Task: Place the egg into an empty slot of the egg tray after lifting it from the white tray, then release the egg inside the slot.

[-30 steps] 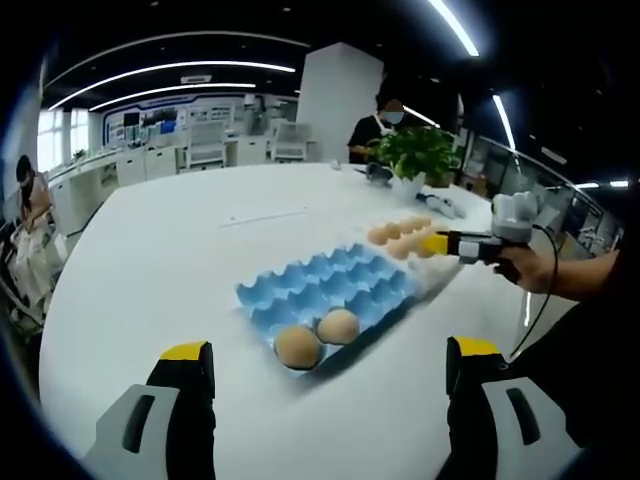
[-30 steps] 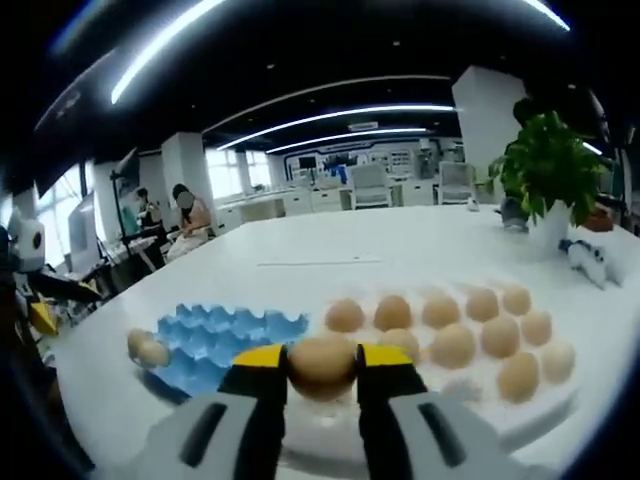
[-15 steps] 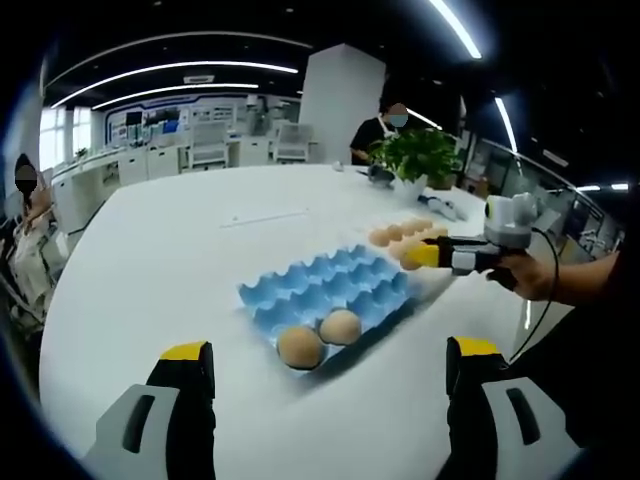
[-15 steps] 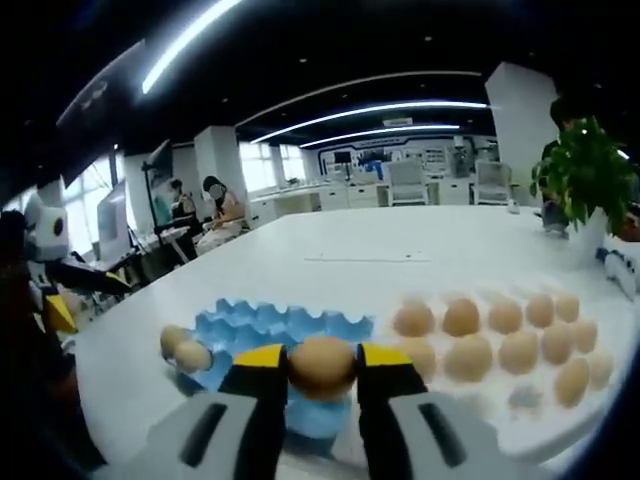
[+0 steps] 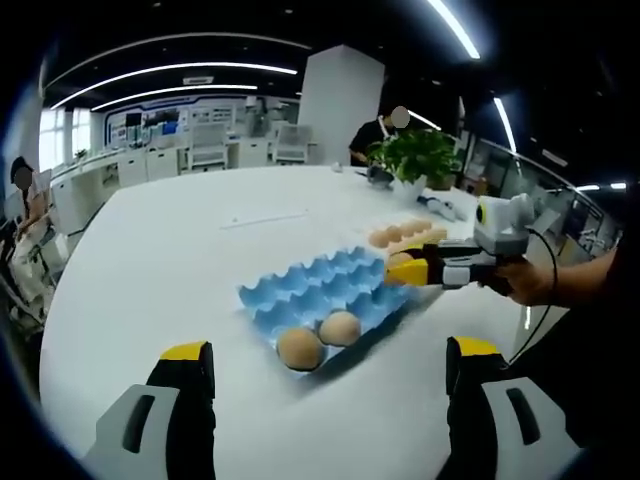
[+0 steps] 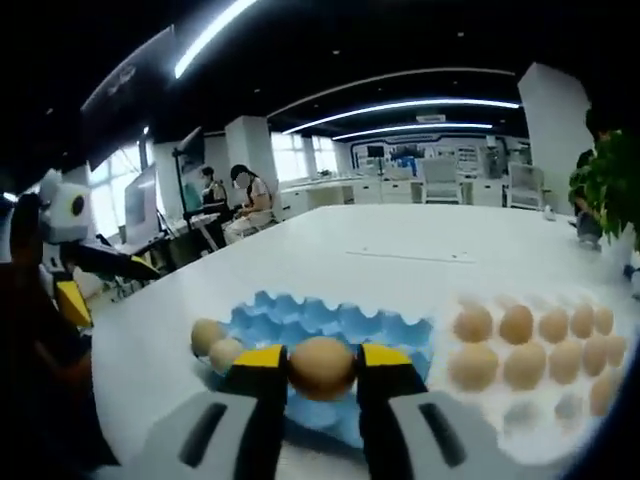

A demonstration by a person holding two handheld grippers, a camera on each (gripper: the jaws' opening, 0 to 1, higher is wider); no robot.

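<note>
While the right gripper (image 6: pixel 322 372) is clamping an egg (image 6: pixel 322 367) above the blue egg tray (image 6: pixel 330 325), placing and releasing are remaining; the left gripper (image 5: pixel 325 385) is hovering, jaws apart.

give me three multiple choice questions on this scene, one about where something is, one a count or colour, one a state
1. Where is the held egg?
A. over the blue egg tray's edge
B. beside the plant
C. on the floor

2. How many eggs sit in the blue egg tray?
A. none
B. two
C. six

3. How is the left gripper?
A. shut on an egg
B. open and holding nothing
C. shut on the tray

Answers:
1. A, the right gripper carries the egg over the blue egg tray.
2. B, two eggs fill slots at its near end.
3. B, the left gripper has its jaws wide apart.
</note>
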